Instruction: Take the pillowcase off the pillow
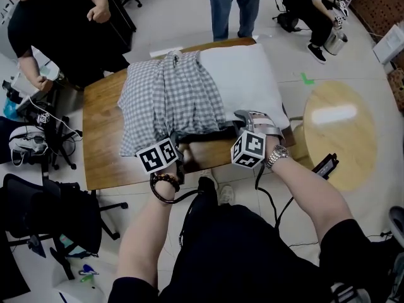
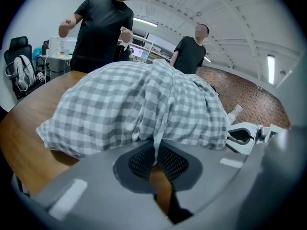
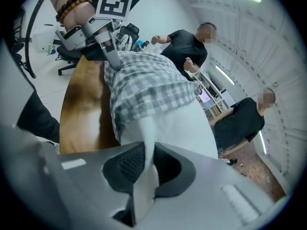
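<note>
Nearby, bystanders (image 1: 50,24) beyond pillow (image 1: 243,81), round table (image 1: 341,137)

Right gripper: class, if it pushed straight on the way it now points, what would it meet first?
The white pillow. The right gripper is shut on a fold of its fabric, so the pillow's soft bulk probably lies directly ahead.

Bare tabletop (image 1: 101,137) left of pillow (image 1: 246,74); standing person (image 1: 235,5) beyond far edge.
</note>
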`<action>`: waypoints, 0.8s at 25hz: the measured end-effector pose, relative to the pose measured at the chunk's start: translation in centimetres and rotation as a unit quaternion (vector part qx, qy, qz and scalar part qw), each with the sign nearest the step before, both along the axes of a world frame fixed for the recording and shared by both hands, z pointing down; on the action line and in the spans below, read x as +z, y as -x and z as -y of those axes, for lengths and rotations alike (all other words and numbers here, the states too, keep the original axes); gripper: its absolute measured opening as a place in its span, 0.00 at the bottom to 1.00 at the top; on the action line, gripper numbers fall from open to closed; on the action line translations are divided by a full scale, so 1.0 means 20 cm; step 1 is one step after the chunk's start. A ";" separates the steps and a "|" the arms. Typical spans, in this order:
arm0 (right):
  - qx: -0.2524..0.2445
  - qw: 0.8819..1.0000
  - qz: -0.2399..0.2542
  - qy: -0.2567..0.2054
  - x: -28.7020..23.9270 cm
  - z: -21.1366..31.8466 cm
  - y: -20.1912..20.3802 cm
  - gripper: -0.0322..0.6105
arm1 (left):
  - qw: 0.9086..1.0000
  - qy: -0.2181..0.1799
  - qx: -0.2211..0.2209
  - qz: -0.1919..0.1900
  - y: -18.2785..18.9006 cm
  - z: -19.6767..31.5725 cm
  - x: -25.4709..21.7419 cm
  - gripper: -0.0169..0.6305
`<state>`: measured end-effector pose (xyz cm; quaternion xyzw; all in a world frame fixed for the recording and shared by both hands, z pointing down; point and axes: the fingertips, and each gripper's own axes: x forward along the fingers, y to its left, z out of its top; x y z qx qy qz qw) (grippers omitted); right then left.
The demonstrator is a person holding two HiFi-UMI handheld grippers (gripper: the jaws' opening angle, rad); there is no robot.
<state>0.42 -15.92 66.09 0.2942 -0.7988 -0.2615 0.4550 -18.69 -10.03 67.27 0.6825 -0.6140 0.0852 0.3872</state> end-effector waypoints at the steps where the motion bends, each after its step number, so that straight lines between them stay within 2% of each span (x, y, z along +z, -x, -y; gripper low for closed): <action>1: 0.001 1.000 0.002 -0.001 -0.01 0.00 -0.01 0.10 | 1.000 -0.004 -0.003 0.000 0.01 0.00 -0.01 0.04; 20: 0.025 0.999 0.030 -0.002 -0.16 0.11 -0.27 0.07 | 0.994 -0.021 -0.102 -0.025 0.38 -0.04 -0.11 0.04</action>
